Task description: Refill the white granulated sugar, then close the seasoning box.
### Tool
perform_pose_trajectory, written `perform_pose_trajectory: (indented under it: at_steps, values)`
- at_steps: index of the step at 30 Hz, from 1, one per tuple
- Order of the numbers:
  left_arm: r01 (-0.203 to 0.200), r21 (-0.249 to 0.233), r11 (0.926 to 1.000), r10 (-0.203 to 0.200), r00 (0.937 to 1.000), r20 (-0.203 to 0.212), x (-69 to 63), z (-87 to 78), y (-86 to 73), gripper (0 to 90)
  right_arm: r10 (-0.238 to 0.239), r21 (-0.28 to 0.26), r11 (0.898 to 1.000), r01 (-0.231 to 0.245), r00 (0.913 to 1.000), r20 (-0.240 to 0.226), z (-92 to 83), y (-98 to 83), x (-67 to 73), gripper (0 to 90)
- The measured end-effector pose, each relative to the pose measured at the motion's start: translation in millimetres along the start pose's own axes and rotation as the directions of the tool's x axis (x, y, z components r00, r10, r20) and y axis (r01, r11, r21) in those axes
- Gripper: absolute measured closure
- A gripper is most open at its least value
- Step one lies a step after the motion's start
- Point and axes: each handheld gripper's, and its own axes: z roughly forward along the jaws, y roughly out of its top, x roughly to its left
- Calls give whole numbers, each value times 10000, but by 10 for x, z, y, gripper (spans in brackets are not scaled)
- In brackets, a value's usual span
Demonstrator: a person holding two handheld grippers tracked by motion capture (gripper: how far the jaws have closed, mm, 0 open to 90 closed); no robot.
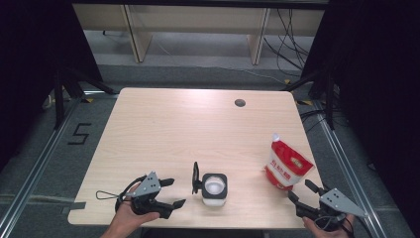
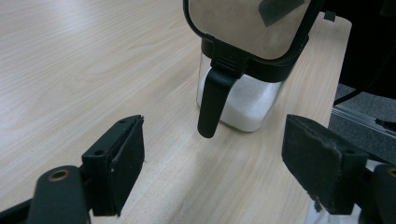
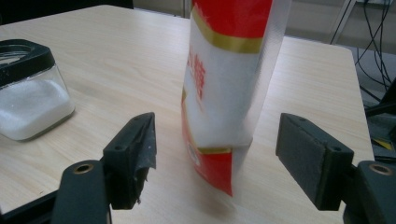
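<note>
A square glass jar (image 1: 215,189) with a black rim holds white grains near the table's front edge; its hinged lid (image 1: 196,177) stands open on the left side. My left gripper (image 1: 177,192) is open just left of it, apart from it. In the left gripper view the jar (image 2: 247,107) and its raised lid (image 2: 247,23) stand beyond the open left gripper (image 2: 215,135). A red and white spouted bag (image 1: 286,166) stands upright at the right. My right gripper (image 1: 299,189) is open in front of it. In the right gripper view the bag (image 3: 224,70) stands between the jaws, with gaps on both sides.
The wooden table (image 1: 163,129) has a round cable hole (image 1: 240,103) near its far edge. The right gripper view shows the jar (image 3: 28,98) far to the left. Cables (image 1: 289,39) lie on the floor beyond the table, and dark curtains flank both sides.
</note>
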Motion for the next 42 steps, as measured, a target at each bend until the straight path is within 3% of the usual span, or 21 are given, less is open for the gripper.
perform_pose_trajectory:
  at_steps: [2, 4, 5, 7, 8, 10, 11, 13, 21, 22, 23, 25, 26, 28, 31, 32, 34, 37, 38, 39, 42]
  values:
    - [324, 24, 9995, -324, 9995, -51, -18, -2, 6, 211, 41, 108, 9999, -41, 10000, -12, -11, -8, 13, 294]
    - [209, -66, 9998, -209, 9998, 14, -8, 0, 21, 213, 185, 139, 9997, -185, 9998, 4, -28, -17, 39, 292]
    - [223, -61, 9997, -223, 9997, 33, -6, -3, 28, 215, -92, 39, 10000, 92, 10000, 24, -28, -16, 25, 291]
    - [175, -14, 9998, -175, 9998, -15, 0, -9, 44, 223, 216, 111, 9997, -216, 9998, -20, -44, -25, 57, 289]
    - [308, -63, 9995, -308, 9995, -12, -6, -2, 50, 227, -63, 143, 9999, 63, 10000, 24, -49, -27, 43, 286]
    - [272, -104, 9996, -272, 9996, 18, -13, 3, 71, 240, 355, 270, 9990, -355, 9994, 3, -67, -37, 80, 285]
    - [202, -107, 9997, -203, 9998, -22, -12, 0, 82, 242, -1, 184, 9998, 1, 10000, 1, -62, -41, 56, 284]
    - [411, -221, 9989, -411, 9992, 10, -22, 3, 93, 245, 88, 215, 9997, -86, 9999, -72, -75, -42, 69, 284]
    - [403, -344, 9986, -401, 9992, 58, -19, -53, 133, 289, -110, 327, 9994, 114, 9999, -129, -77, -51, 98, 279]
    - [497, -331, 9982, -493, 9987, 133, -23, -64, 140, 312, -244, 305, 9992, 247, 9997, -95, -77, -50, 91, 278]
    - [467, -389, 9982, -457, 9986, 270, -21, -72, 143, 367, 40, 458, 9989, -25, 9995, -315, -75, -53, 108, 279]
    - [593, -494, 9970, -587, 9982, 144, -43, -79, 149, 411, -1, 555, 9985, 14, 9997, -242, -73, -57, 107, 278]
    - [579, -536, 9969, -573, 9983, 128, -44, -84, 151, 439, 247, 626, 9978, -232, 9994, -227, -78, -59, 129, 278]
    - [383, -633, 9973, -376, 9992, 112, -41, -108, 155, 517, -46, 546, 9985, 64, 9994, -339, -67, -61, 111, 277]
    - [10, -739, 9973, 9, 9997, 252, -35, -131, 164, 641, -39, 579, 9983, 69, 9987, -511, -60, -54, 123, 278]
    - [172, -675, 9976, -159, 9997, 201, -54, -143, 160, 681, -53, 595, 9982, 80, 9989, -462, -58, -55, 126, 278]
    - [-169, -754, 9970, 178, 9998, 119, -49, -145, 163, 740, 109, 656, 9978, -89, 9995, -302, -69, -61, 140, 278]
    - [-105, -880, 9961, 100, 9999, -61, -52, -150, 163, 818, 1, 549, 9985, 18, 9994, -346, -70, -60, 132, 278]
    - [-287, -928, 9953, 274, 9995, -155, -41, -158, 174, 843, 67, 576, 9983, -54, 9997, -228, -82, -61, 144, 278]
    - [-219, -1039, 9943, 200, 9996, -194, -41, -159, 183, 864, -179, 530, 9984, 198, 9992, -359, -80, -57, 127, 278]
    - [-441, -1078, 9932, 420, 9989, -218, -34, -167, 233, 890, 43, 568, 9984, -33, 9998, -176, -99, -58, 142, 278]
